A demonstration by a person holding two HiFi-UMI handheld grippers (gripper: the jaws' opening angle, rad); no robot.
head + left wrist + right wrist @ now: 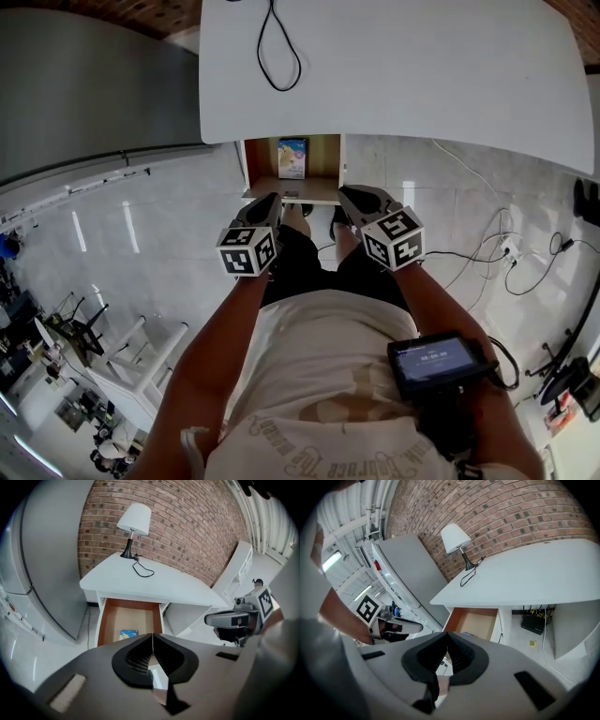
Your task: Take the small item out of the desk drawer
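Nearest the head camera is the person's pale shirt (pixel 319 375), filling the 6 o'clock part of that view. Beyond it the white desk (pixel 403 66) spans 12 o'clock. Its drawer (pixel 323 187) stands pulled out, with an orange-brown inside and a tan floor.

At the drawer's front edge are the left gripper (pixel 153 638) at about 7 o'clock of it and the right gripper (pixel 447 637) at about 5 o'clock. Each has its jaws pressed together with nothing between them.

The small item (pixel 292 157) lies on the drawer floor at 12 o'clock from both grippers and well apart from them. It is a flat packet printed in blue and yellow.

Several things could go wrong, as I judge it:
- Closed jaws cannot take the packet. If they go in unopened, they would only shove it toward the back wall.
- The packet lies flat, so the pads may skid over it rather than pinch it.
- A steep entry could knock a gripper against the desk's edge or the drawer's sides.
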